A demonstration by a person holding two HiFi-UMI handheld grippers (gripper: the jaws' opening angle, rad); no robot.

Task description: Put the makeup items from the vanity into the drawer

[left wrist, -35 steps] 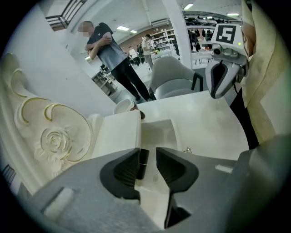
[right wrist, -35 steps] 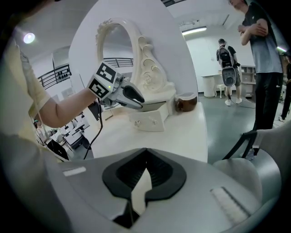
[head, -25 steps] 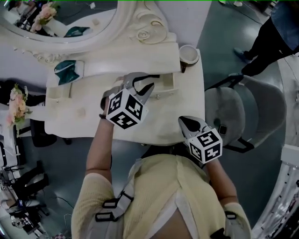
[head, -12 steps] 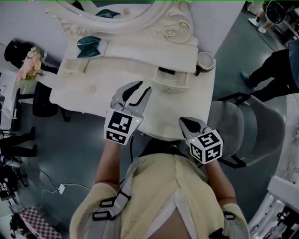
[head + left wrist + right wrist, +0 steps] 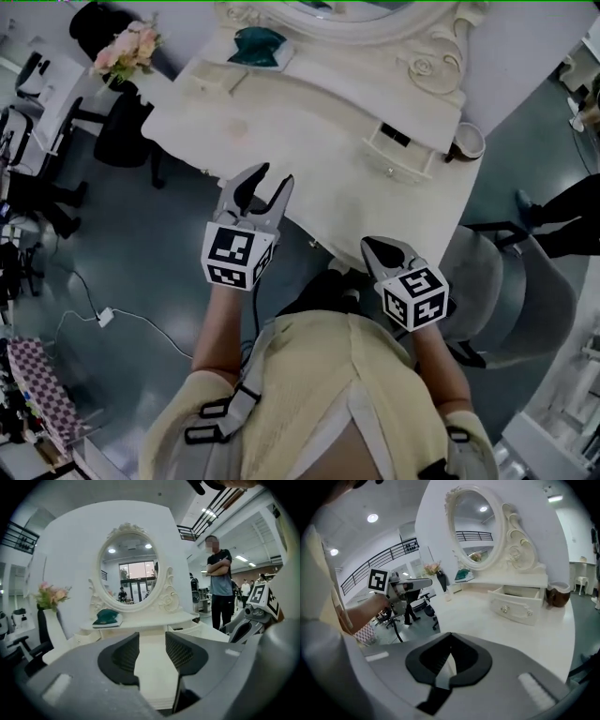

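no words, numbers or brand names can be read; only coded square markers (image 5: 232,258) sit behind the left gripper (image 5: 275,174) and right gripper (image 5: 367,244).

- Surface (image 5: 309,141), drawer (image 5: 405,150) and mirror frame (image 5: 427,61): cream-white.
- Item (image 5: 258,42) on the shelf: teal.
- Flowers (image 5: 127,52): pink.
- Left gripper (image 5: 270,183) and right gripper (image 5: 375,248): grey, with black pads (image 5: 123,654).
- Cubes (image 5: 234,258): black-and-white square markers.
- Shirt (image 5: 319,375): pale yellow.
- Floor (image 5: 141,281): dark blue-grey.
- Chair (image 5: 525,300): grey.
- Cloth (image 5: 42,394): purple-and-white check.
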